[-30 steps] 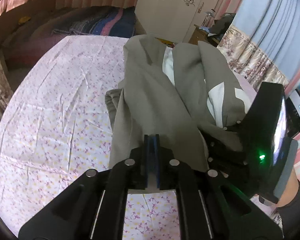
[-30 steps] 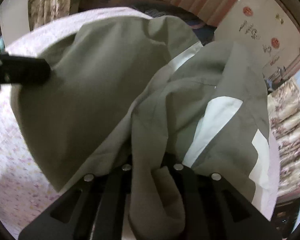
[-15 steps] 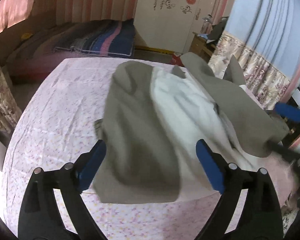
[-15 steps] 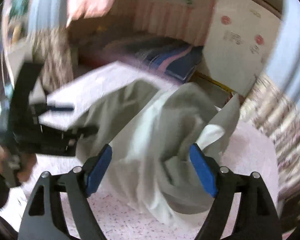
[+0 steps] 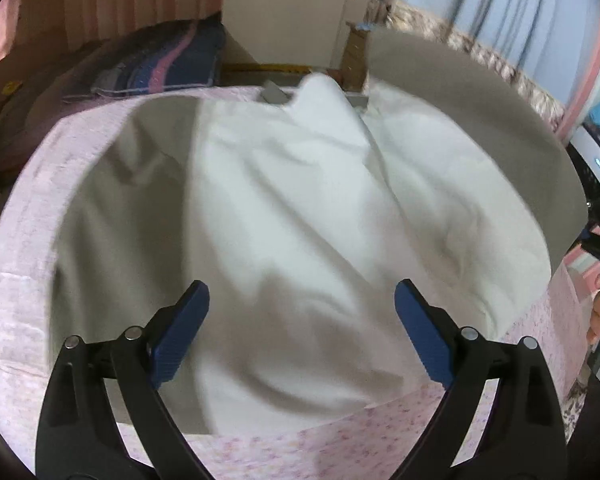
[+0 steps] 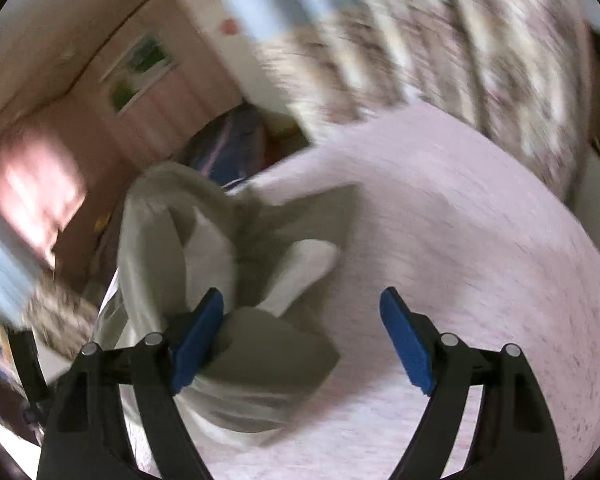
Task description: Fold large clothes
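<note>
Bedroom with pink striped walls (image 5: 79,12). Cream wardrobe (image 5: 300,12) with red decals at the back. Low bed with a dark blue and pink striped blanket (image 5: 159,64) on the left. Pale blue curtains (image 5: 500,8) with floral trim on the right. Framed green picture (image 6: 139,68) on the wall. Soft daylight.

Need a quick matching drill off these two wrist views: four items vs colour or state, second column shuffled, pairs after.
Column 1:
1. garment
2. bedsheet
3. left gripper
4. gripper pads

Column 2:
A. blue
B. open, nothing pinched
C. pink, small print
D. grey-green outside, white lining showing, spread on the bed

Pairs: 1-D, 2-C, 3-B, 4-A
</note>
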